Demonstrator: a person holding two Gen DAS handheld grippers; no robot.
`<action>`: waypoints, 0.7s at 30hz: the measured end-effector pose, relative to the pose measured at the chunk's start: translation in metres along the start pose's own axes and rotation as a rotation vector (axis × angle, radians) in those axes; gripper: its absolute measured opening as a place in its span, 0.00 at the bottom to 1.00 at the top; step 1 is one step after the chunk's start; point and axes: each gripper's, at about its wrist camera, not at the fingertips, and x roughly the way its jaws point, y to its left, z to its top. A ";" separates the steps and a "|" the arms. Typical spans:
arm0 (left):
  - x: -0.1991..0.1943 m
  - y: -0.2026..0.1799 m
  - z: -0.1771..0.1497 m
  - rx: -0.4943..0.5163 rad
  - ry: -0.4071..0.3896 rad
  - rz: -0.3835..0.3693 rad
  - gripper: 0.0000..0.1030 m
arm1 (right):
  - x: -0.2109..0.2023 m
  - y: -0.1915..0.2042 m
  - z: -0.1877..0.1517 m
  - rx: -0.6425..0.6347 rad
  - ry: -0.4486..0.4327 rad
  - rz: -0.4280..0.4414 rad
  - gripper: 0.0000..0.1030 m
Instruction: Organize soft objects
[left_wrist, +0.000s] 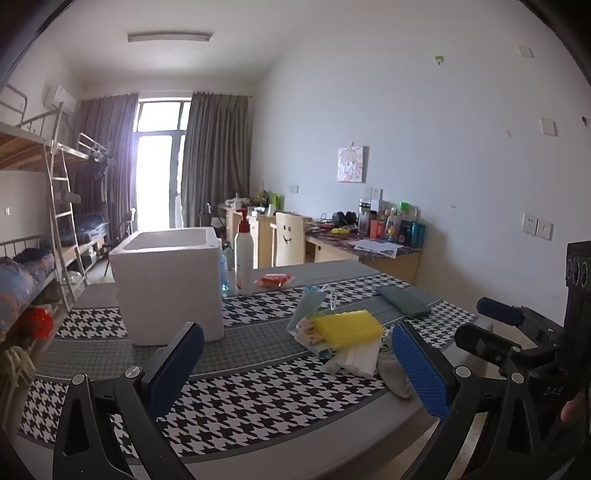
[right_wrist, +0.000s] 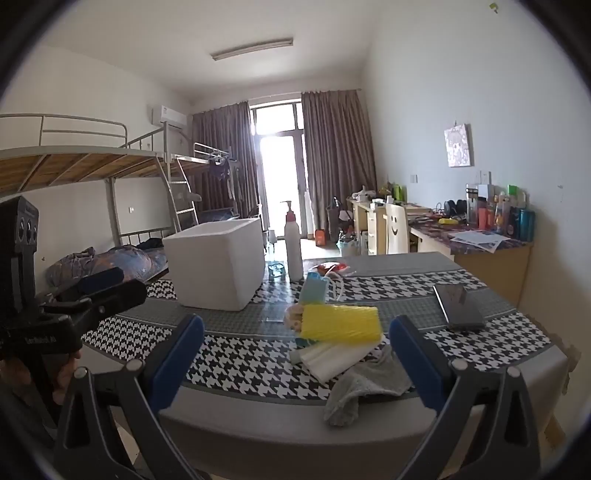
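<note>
The right gripper (right_wrist: 295, 354) hangs at the table's near edge with its blue-padded jaws spread wide, nothing between them. The left gripper (left_wrist: 299, 369) is equally wide and empty. Straight ahead of the right gripper, near it, lies a pile of soft things: a yellow sponge (right_wrist: 341, 322) with its long axis running left to right across the jaws' line, atop white foam sheets (right_wrist: 334, 360), with a grey cloth (right_wrist: 364, 384) draped at the edge. The right hand looks slightly nearer. A white foam box (right_wrist: 218, 266) stands beyond, to the left.
</note>
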 end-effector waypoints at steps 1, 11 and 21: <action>0.000 0.000 0.000 0.000 0.000 -0.001 0.99 | 0.000 0.000 0.000 0.000 0.000 0.000 0.99; -0.001 0.000 0.000 0.005 0.006 -0.002 0.99 | 0.001 0.000 -0.001 0.000 0.006 0.003 0.99; 0.002 0.002 -0.001 0.006 0.011 0.001 0.99 | 0.001 -0.002 0.000 0.004 0.006 0.003 0.99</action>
